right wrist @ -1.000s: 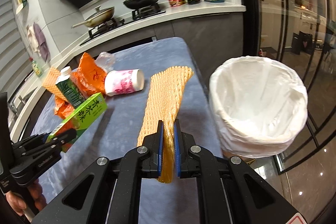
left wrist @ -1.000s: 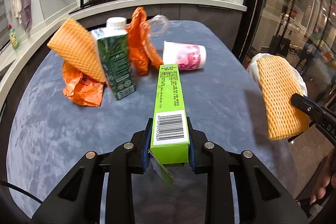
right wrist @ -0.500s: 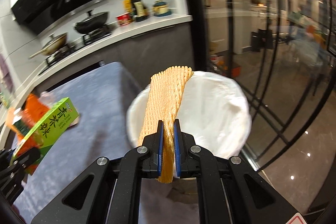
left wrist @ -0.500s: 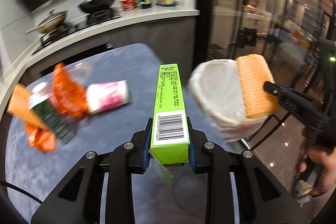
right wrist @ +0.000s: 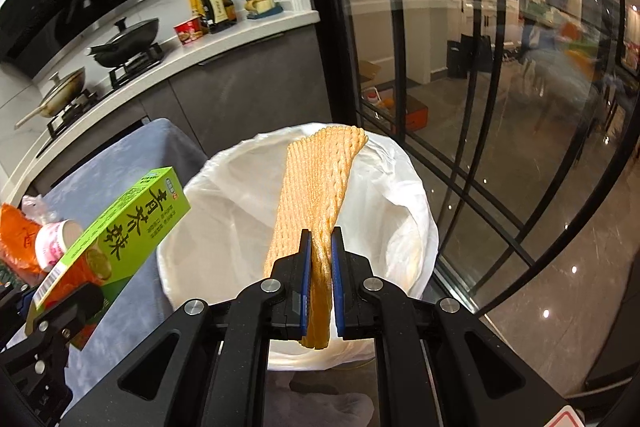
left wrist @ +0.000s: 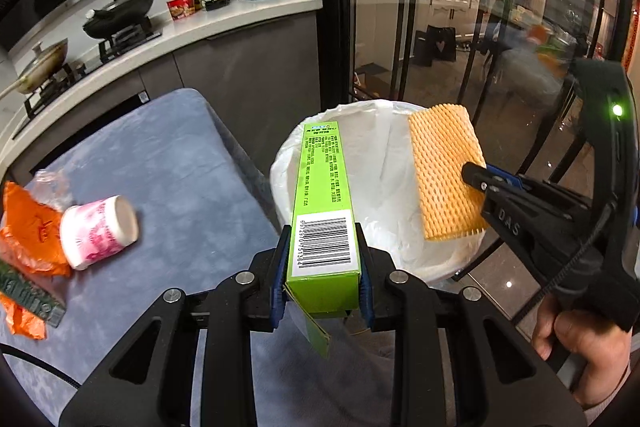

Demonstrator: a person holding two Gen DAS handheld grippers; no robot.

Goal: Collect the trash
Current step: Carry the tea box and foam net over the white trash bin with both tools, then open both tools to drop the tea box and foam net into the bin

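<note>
**op_remote:** Trash is what I'm hauling here, one piece per side. The left gripper [left wrist: 322,279] has its jaws clamped on the barcode end of a green carton [left wrist: 322,195], and the rest of the box sticks out forward over the near rim of the white-lined bin [left wrist: 372,163]. The right gripper [right wrist: 319,291] has its jaws pinched narrow on the bottom edge of an orange foam net sleeve [right wrist: 316,195], which also hangs over the bin's opening. More stuff is on the tabletop [left wrist: 172,163]: a pink cup [left wrist: 98,231] on its side, orange bags [left wrist: 30,227] touching it, and part of a dark green carton [left wrist: 28,297] at the frame edge.

**binlurker:** How do those two feel in the grip?

**op_remote:** Going by looks, the box is stiff, light cardboard, probably empty. It has an end flap dangling loose under the jaws. Holding it across the narrow sides near the end seems fine, though squeezing harder would likely dent it. The foam net is soft and squashy, weighs next to nothing, and it's visibly crushed between the pads. My guess is it could cling to the rubber when I let go, so I'd open wide over the bin.
</note>
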